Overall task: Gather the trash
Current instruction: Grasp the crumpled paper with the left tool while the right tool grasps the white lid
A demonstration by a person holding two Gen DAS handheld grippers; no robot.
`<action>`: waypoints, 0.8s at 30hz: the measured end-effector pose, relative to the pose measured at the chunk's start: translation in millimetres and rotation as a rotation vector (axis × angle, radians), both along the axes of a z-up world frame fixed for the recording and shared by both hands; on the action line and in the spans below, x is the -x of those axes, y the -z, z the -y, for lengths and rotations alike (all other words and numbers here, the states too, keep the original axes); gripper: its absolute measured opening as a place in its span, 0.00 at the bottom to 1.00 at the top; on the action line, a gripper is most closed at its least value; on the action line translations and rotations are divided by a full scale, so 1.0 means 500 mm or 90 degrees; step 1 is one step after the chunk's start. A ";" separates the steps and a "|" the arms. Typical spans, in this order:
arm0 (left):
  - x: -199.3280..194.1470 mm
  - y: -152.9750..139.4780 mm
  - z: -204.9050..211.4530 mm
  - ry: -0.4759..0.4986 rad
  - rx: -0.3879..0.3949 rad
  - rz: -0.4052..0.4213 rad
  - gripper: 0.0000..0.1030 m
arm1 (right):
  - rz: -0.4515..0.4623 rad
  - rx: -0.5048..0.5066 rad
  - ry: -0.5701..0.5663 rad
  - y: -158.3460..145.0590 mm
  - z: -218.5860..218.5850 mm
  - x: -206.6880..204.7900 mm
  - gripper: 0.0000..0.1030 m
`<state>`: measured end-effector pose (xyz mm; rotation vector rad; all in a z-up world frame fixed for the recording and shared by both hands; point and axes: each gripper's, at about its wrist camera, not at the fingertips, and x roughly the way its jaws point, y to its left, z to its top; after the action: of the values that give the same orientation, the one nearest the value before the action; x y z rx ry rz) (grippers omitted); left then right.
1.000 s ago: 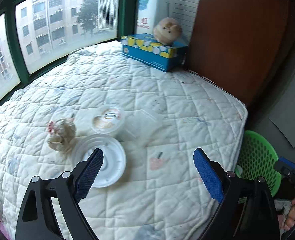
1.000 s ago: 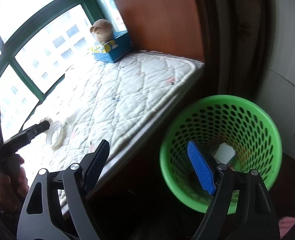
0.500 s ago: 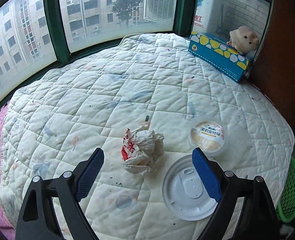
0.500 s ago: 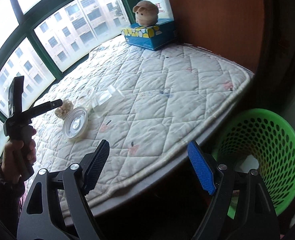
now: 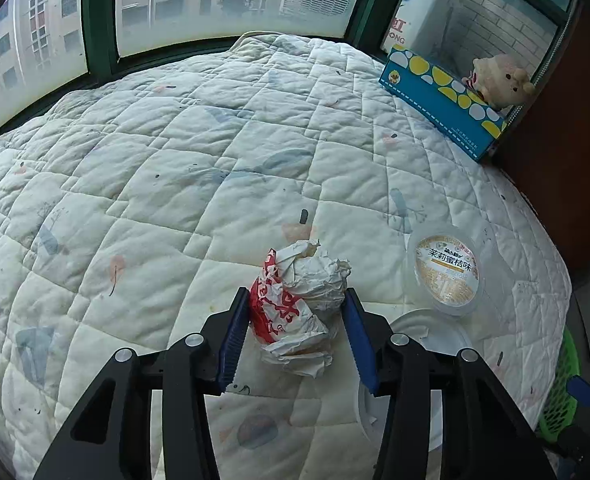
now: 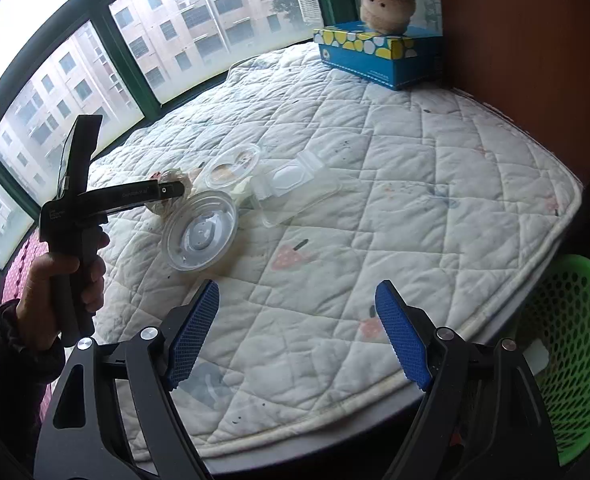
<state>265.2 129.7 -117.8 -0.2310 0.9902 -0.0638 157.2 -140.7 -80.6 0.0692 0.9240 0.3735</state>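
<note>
Left wrist view: the left gripper (image 5: 297, 316) has just been closing, and its blue pads (image 5: 235, 336) now pinch a crumpled red-and-white paper wrapper (image 5: 299, 304) lying on the quilted mattress (image 5: 175, 168), near its front edge. A round labelled tub (image 5: 445, 274) and a white plastic lid (image 5: 427, 332) lie just beside it. The right gripper (image 6: 297, 332) hangs spread and empty over the front edge. A green basket (image 6: 575, 340) stands past the right corner.
</note>
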 end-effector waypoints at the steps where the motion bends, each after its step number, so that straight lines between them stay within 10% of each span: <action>1: 0.002 -0.004 0.000 0.004 -0.004 0.004 0.41 | 0.000 0.001 -0.006 0.003 -0.013 -0.003 0.78; 24: 0.069 -0.064 -0.119 -0.037 -0.023 0.045 0.40 | 0.010 0.098 -0.138 0.074 -0.265 -0.090 0.88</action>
<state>230.5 188.9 -85.8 -0.2221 0.9129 -0.0010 202.4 -8.3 -117.6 -0.1758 0.9454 0.5017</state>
